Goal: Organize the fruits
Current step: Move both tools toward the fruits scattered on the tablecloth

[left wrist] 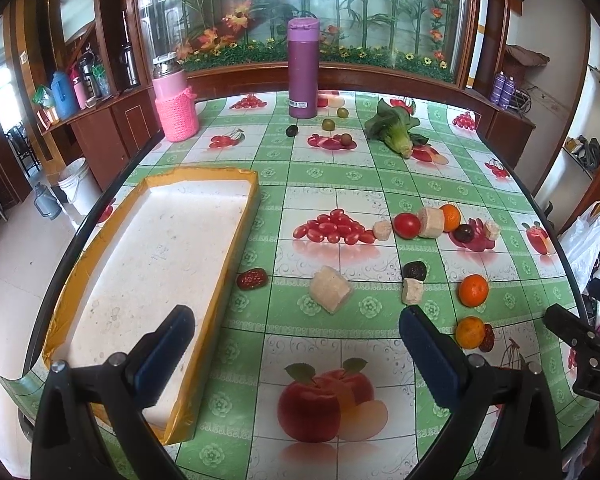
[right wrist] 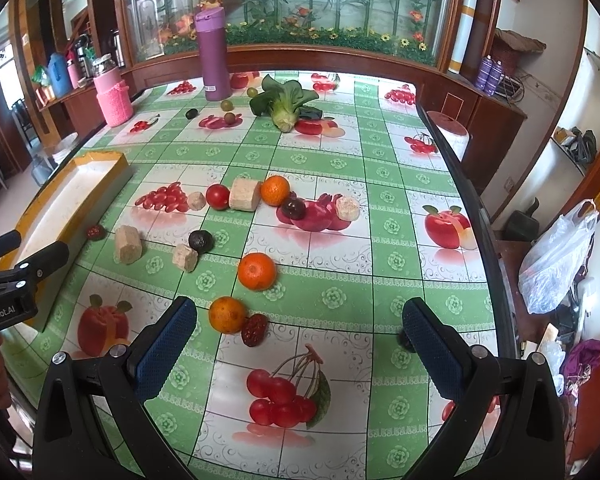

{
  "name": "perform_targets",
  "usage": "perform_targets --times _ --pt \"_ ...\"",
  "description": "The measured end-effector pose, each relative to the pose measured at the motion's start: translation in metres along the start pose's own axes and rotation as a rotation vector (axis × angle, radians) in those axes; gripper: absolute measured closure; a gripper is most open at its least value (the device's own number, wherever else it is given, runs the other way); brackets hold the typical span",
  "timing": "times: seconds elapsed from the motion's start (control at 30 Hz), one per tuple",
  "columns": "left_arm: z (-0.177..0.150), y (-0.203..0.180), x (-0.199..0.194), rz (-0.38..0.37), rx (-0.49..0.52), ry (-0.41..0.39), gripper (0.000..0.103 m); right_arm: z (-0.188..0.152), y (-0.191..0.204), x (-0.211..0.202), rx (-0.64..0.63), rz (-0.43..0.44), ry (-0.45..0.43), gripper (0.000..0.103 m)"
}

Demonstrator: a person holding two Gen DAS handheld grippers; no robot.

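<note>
Grippers, left gripper (left wrist: 296,318) and right gripper (right wrist: 300,312), are hovering wide-jawed, holding nothing. Oranges (right wrist: 257,271) are lying ahead on the surface (right wrist: 340,296), well inside its edge.

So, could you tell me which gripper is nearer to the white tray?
Left. The left gripper hovers open with one finger over the white tray; the right gripper is open further right, near the oranges, away from it.

My right tool's (right wrist: 300,328) right finger (right wrist: 432,350) covers most of a small dark thing (right wrist: 401,339) on the worktop (right wrist: 400,240); I cannot tell what it is. My left tool (right wrist: 16,280) is cut by the frame's left edge, its tips unseen.
</note>
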State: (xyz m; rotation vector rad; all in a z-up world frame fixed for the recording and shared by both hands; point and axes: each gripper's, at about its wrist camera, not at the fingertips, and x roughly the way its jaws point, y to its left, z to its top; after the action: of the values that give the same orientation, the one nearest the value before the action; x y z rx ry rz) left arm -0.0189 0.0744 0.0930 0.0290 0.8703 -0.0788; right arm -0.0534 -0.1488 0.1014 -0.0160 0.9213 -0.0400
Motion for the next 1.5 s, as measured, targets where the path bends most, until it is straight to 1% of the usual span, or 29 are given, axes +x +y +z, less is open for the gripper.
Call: perform_targets --times 0.17,0.47,0.67,0.87,1.3,1.5 --pt "0.001 0.000 0.003 0.009 0.003 0.005 0.000 0.001 0.000 0.003 -0.004 -0.001 0.007 0.000" --pt "0.005 -0.001 0.007 -0.001 0.005 0.004 0.000 -0.001 -0.007 0.008 0.005 -0.012 0.026 0.000" --pt "0.007 -0.002 0.006 -0.007 -0.001 -0.020 0.000 -0.001 -0.006 0.007 0.003 -0.019 0.019 0.000" --pt "0.007 -0.008 0.006 -0.015 0.014 -0.044 0.000 -0.002 -0.005 0.007 0.010 -0.020 0.010 0.000" --pt "0.011 -0.009 0.012 -0.030 0.009 -0.034 0.000 0.000 -0.002 0.009 -0.002 -0.031 0.009 0.000" --pt "0.012 -0.010 0.014 -0.031 0.013 -0.026 0.000 0.002 0.002 0.011 -0.020 -0.011 0.015 0.000"
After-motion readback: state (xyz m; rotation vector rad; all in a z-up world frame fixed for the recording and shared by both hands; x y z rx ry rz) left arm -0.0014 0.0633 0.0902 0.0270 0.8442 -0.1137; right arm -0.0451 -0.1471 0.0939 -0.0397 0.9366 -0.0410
